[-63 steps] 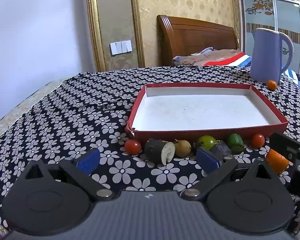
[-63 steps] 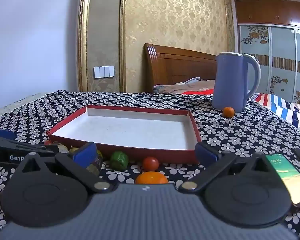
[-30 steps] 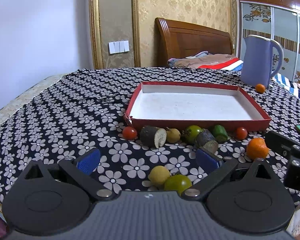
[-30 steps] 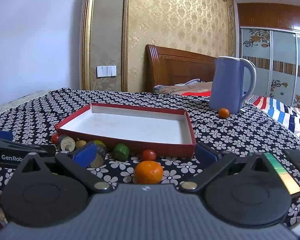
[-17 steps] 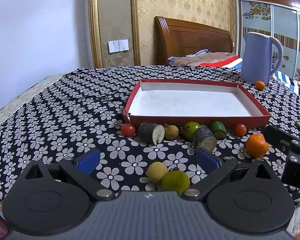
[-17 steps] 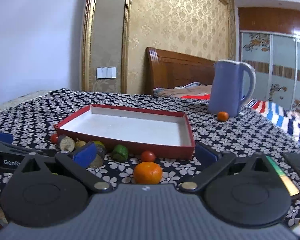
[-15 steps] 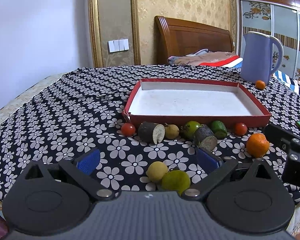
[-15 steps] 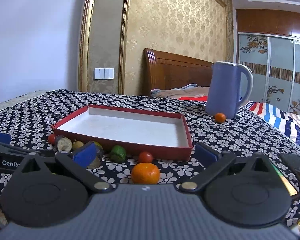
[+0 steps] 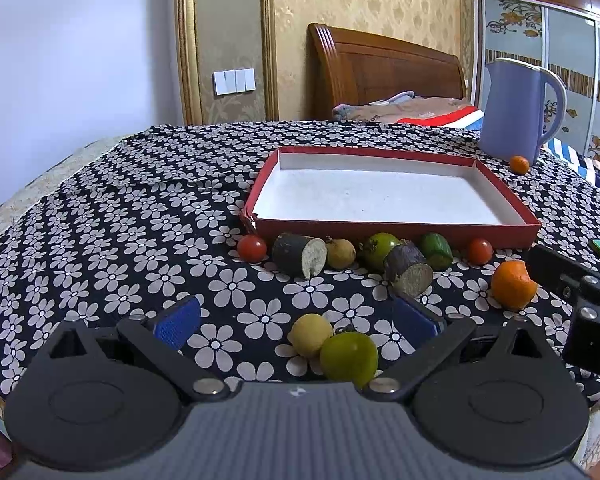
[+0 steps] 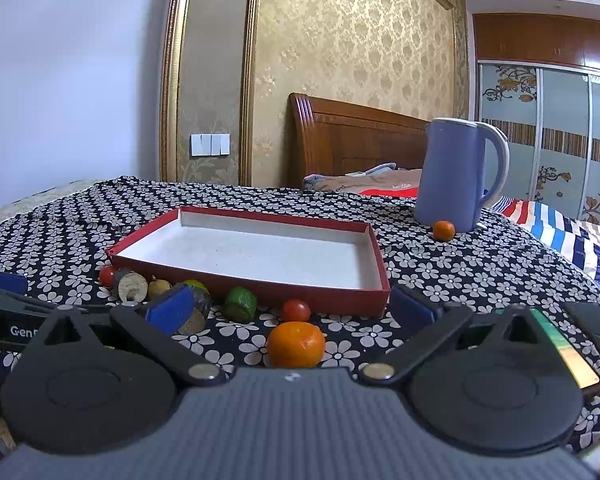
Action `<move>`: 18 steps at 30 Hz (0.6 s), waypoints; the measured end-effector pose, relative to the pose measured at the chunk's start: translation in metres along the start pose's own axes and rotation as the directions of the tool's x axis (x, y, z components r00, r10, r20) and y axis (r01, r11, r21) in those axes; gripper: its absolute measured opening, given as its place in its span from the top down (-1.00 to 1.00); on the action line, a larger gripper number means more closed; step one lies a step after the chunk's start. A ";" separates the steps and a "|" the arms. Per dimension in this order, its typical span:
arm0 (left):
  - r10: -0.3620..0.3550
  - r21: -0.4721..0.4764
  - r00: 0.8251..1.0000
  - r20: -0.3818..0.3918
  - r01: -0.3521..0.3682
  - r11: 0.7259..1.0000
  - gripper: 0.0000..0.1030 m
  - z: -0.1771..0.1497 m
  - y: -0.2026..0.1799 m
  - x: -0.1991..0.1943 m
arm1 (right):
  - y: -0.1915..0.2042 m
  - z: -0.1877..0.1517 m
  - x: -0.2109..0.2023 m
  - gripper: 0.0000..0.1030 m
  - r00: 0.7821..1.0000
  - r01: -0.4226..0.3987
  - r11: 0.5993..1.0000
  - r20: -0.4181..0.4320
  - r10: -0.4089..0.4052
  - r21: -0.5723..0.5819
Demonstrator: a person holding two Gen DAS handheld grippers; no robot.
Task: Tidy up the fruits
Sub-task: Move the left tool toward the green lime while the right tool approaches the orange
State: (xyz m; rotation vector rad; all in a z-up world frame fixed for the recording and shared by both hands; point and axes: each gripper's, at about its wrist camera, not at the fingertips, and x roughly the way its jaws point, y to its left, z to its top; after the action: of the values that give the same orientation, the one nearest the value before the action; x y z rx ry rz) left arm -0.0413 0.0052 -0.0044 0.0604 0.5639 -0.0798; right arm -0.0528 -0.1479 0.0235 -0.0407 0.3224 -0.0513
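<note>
On the flowered tablecloth (image 9: 148, 220), the red tray (image 9: 392, 229) is being fronted by a row of fruits (image 9: 342, 254); both jaws are being held wide, the left gripper (image 9: 296, 316) around a yellow fruit (image 9: 311, 329) and possibly touching green one (image 9: 350, 354), the right gripper (image 10: 290, 302) around an orange (image 10: 296, 344).

left wrist: low, faces tray (image 9: 396, 230); right wrist: likewise, from right; both share tray

You get bright, even indoor light and sharp focus; soft shadows sit under the fruit, and fisheye distortion bends the edges.
</note>
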 end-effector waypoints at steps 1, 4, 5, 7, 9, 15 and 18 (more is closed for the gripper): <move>0.000 0.003 1.000 0.000 0.000 1.000 -1.00 0.000 0.000 0.000 | 0.000 0.000 0.000 -1.00 1.000 0.001 1.000 0.000 -0.001 0.001; 0.000 0.008 1.000 0.003 0.000 1.000 -1.00 -0.001 -0.001 0.000 | -0.001 -0.001 0.000 -1.00 1.000 -0.001 1.000 -0.001 0.001 0.002; 0.000 0.010 1.000 0.004 0.000 1.000 -1.00 -0.001 -0.002 0.000 | -0.001 -0.001 0.000 -1.00 1.000 0.000 1.000 0.000 0.000 0.001; 0.001 0.016 1.000 0.005 -0.002 1.000 -1.00 -0.002 -0.002 0.000 | -0.001 -0.002 0.000 -1.00 1.000 0.003 1.000 0.003 -0.003 -0.002; 0.000 0.018 1.000 0.004 0.000 1.000 -1.00 -0.003 -0.003 -0.001 | -0.001 -0.003 0.001 -1.00 1.000 0.002 1.000 0.002 -0.002 -0.001; -0.021 0.020 1.000 -0.002 0.021 1.000 -1.00 -0.009 0.002 -0.002 | -0.005 -0.003 0.003 -1.00 1.000 -0.001 1.000 -0.013 0.001 -0.004; -0.033 0.035 0.999 -0.003 0.033 0.999 -1.00 -0.014 0.006 -0.005 | -0.007 -0.004 0.004 -1.00 1.000 -0.004 1.000 -0.023 0.004 -0.002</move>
State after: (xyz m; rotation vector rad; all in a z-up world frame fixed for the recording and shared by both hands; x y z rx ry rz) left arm -0.0525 0.0126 -0.0137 0.0854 0.5660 -0.1216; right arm -0.0504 -0.1556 0.0187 -0.0414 0.3451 -0.0479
